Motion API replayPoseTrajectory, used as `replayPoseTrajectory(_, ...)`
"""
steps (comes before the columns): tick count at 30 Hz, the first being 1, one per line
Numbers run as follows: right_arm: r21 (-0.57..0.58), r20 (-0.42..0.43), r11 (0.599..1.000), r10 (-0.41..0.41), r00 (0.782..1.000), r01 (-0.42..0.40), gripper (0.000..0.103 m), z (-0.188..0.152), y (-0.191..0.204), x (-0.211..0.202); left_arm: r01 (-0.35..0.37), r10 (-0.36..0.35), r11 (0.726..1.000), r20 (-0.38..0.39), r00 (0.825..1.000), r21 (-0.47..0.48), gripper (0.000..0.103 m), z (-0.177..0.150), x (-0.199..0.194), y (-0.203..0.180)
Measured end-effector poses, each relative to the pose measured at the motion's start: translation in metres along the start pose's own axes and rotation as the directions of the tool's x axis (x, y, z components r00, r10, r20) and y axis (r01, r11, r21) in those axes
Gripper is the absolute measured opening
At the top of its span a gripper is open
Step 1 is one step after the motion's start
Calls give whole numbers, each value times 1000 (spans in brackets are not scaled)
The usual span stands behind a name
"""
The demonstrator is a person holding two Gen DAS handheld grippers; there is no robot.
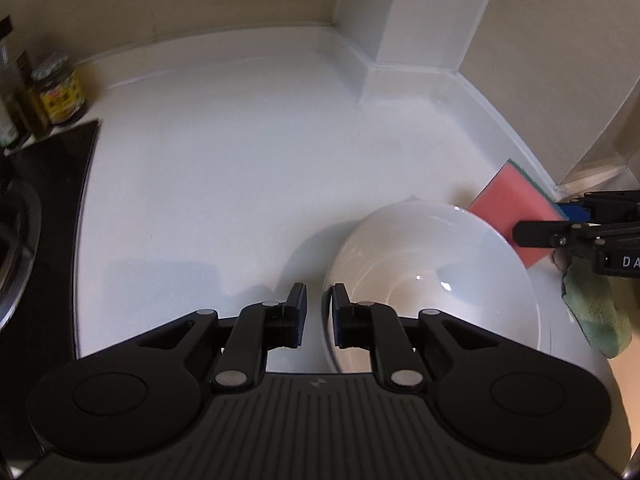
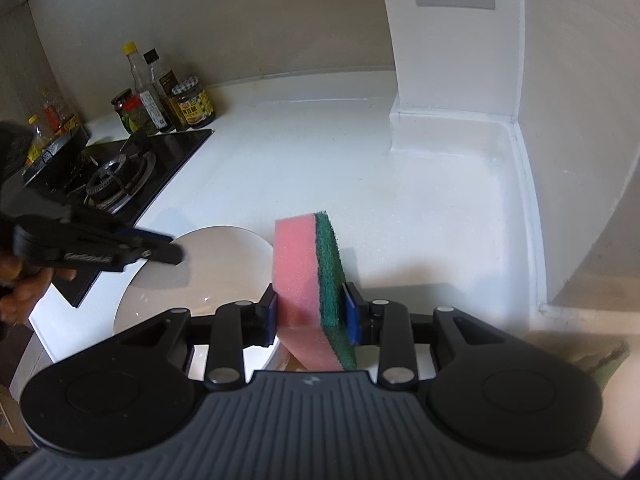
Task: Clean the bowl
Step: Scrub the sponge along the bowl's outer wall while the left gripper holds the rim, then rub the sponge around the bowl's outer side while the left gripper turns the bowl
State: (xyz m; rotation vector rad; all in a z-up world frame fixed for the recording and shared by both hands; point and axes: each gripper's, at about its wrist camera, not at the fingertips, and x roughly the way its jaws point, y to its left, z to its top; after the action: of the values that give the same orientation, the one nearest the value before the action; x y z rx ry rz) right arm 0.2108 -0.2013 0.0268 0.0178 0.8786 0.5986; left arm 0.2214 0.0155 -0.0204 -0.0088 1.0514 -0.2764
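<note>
Left wrist view: the left gripper has its fingers close together, one on each side of the near rim of the white bowl; whether the pads press the rim I cannot tell. The bowl sits upright on the white counter, near its front right part. Past the bowl's far right rim, the right gripper comes in from the right, clamped on a pink sponge whose green edge faces away. The sponge hangs just at the bowl's rim. A green cloth lies right of the bowl. At far left are a black stove and a jar against the wall.

Right wrist view: the right gripper is squeezed on the sponge, which stands on edge, pink foam to the left, green scouring pad to the right. The bowl lies below and left of the sponge. The left gripper reaches over the bowl's left rim. Behind it, the stove with its burner, and bottles and jars stand by the wall.
</note>
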Motion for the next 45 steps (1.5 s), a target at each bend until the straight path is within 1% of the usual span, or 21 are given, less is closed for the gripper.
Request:
replayPoseTrajectory(4, 27, 17, 1000, -6, 1000, 5, 28, -4, -1, -2, -2, 0, 1000, -71, 997, -27, 12, -4, 10, -4)
replayPoseTrajectory(6, 33, 18, 999, -7, 1000, 6, 28, -5, -2, -3, -12, 11, 1000, -92, 996, -14, 11, -4, 14, -7)
replayPoseTrajectory(7, 37, 19, 999, -7, 1000, 7, 28, -5, -2, -4, -21, 22, 1000, -97, 995, 5, 9, -3, 15, -10)
replayPoseTrajectory(9, 47, 20, 999, -4, 1000, 3, 28, -9, -3, -7, -35, 45, 996, -109, 993, 86, 7, 0, 17, -17)
replayPoseTrajectory(11, 44, 7, 999, 5, 1000, -5, 28, -12, -3, -11, -28, 45, 988, -113, 993, 153, 7, 4, 20, -21)
replayPoseTrajectory(13, 36, -7, 999, 11, 1000, -11, 28, -13, -3, -13, 6, 21, 974, -116, 993, 227, 7, 12, 26, -22)
replayPoseTrajectory(15, 18, -27, 1000, 13, 1000, -13, 28, -10, -6, -14, 30, 9, 945, -115, 993, 327, 8, 18, 31, -26)
replayPoseTrajectory(16, 12, -36, 1000, 16, 999, -16, 28, -6, -8, -12, 42, 0, 933, -116, 993, 358, 8, 22, 34, -27)
replayPoseTrajectory(18, -14, -43, 1000, 14, 999, -14, 28, 0, -7, -9, 56, -8, 889, -108, 994, 454, 10, 27, 40, -34)
replayPoseTrajectory(21, -64, -48, 998, -2, 999, -1, 28, 12, -3, 1, 58, -7, 854, -101, 995, 517, 12, 31, 45, -41)
replayPoseTrajectory(23, -78, -52, 997, -10, 999, 6, 28, 18, -1, 7, 69, -16, 876, -114, 993, 478, 12, 37, 47, -38)
replayPoseTrajectory(26, -91, -67, 996, -19, 998, 13, 28, 23, 2, 11, 57, -15, 933, -118, 993, 355, 12, 39, 41, -29)
replayPoseTrajectory(27, -89, -66, 996, -16, 998, 10, 28, 22, 2, 12, 44, -15, 962, -112, 994, 268, 12, 39, 35, -24)
replayPoseTrajectory(29, -76, -56, 997, -9, 998, 5, 28, 19, 1, 11, 21, -5, 986, -95, 995, 167, 12, 33, 25, -16)
replayPoseTrajectory(31, -56, -42, 998, -4, 999, 2, 28, 16, -1, 9, -2, 11, 991, -72, 997, 135, 12, 27, 19, -16)
replayPoseTrajectory(34, -35, -28, 999, -5, 1000, 4, 28, 12, -2, 7, -35, 42, 997, -86, 995, 73, 12, 11, 18, -16)
replayPoseTrajectory(38, 14, -7, 1000, -9, 1000, 9, 28, 5, -4, 1, -42, 50, 997, -116, 992, 70, 11, 7, 30, -18)
replayPoseTrajectory(40, 38, 1, 999, -9, 1000, 9, 28, 1, -5, -1, -43, 54, 994, -115, 992, 102, 9, 8, 31, -20)
replayPoseTrajectory(42, 34, -1, 999, -12, 1000, 12, 28, -5, -3, -6, -16, 35, 987, -118, 992, 158, 8, 13, 34, -18)
replayPoseTrajectory(44, 7, -28, 1000, -5, 1000, 5, 28, -7, -2, -10, 6, 20, 977, -121, 992, 214, 8, 17, 37, -17)
replayPoseTrajectory(45, -4, -40, 1000, 1, 999, -1, 28, -6, -3, -11, 24, 10, 963, -123, 992, 269, 9, 20, 41, -19)
